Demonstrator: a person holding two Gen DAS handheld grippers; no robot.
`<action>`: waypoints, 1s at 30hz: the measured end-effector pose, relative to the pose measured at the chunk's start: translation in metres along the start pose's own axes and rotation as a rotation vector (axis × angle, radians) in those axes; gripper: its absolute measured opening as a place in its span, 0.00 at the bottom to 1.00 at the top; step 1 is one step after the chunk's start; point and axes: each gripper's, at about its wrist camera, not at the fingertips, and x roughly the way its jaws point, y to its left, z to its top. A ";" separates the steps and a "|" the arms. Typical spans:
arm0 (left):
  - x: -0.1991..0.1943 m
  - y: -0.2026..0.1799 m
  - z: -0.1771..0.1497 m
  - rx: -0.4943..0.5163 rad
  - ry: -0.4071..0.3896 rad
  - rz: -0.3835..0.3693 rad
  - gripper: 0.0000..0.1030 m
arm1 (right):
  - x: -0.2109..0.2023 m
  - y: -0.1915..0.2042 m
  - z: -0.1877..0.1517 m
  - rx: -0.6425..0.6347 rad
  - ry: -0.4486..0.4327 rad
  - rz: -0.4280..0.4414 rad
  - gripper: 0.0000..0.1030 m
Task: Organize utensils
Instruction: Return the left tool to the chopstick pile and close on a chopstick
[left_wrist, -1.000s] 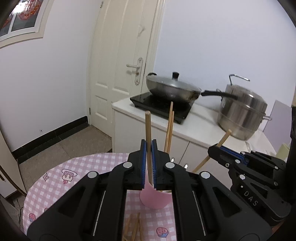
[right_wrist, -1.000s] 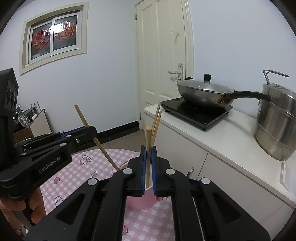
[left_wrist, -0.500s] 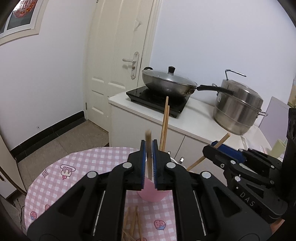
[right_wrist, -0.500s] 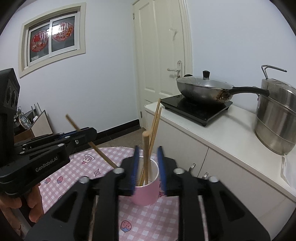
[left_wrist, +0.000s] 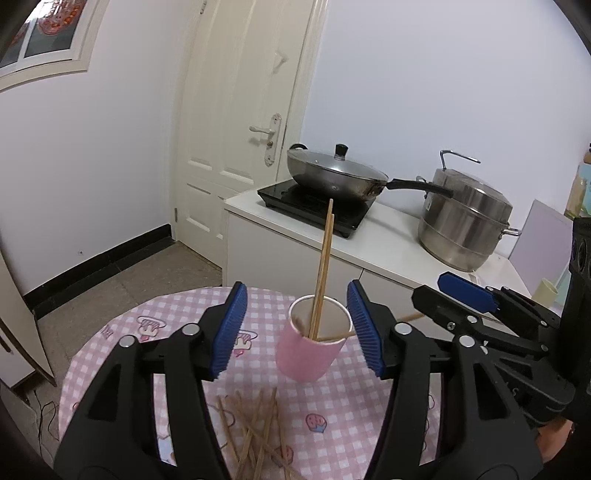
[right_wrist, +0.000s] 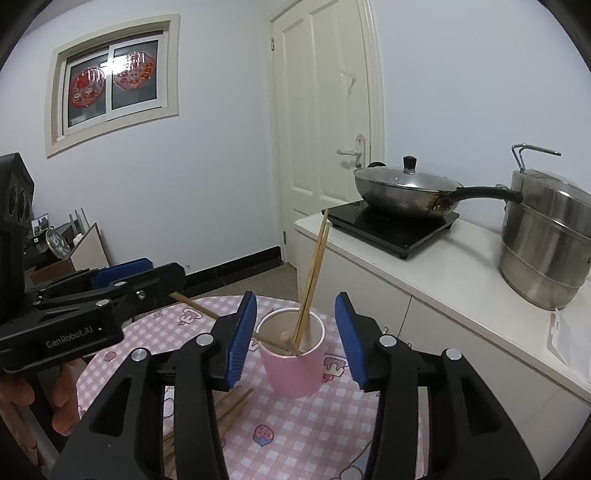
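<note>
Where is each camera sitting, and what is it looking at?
Left wrist view: sits on the left gripper, looking down along its opening, empty jaws at the pink cup of chopsticks; the right gripper pokes in from the right.
Right wrist view: sits on the right gripper, jaws opening and empty, facing the same cup; the left gripper and a hand show at left.
Both views share the cup, the checked table, the wok and the steel pot.

Both hand-held grippers (left_wrist: 297, 325) (right_wrist: 295, 334) opening, empty
</note>
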 end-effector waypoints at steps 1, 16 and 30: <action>-0.004 0.002 -0.001 -0.002 0.001 0.000 0.55 | -0.004 0.002 -0.001 -0.001 -0.003 0.002 0.41; -0.062 0.040 -0.050 0.006 0.080 0.043 0.55 | -0.035 0.045 -0.031 -0.038 0.028 0.069 0.44; -0.027 0.103 -0.112 -0.098 0.283 0.087 0.55 | 0.060 0.099 -0.097 -0.074 0.335 0.166 0.44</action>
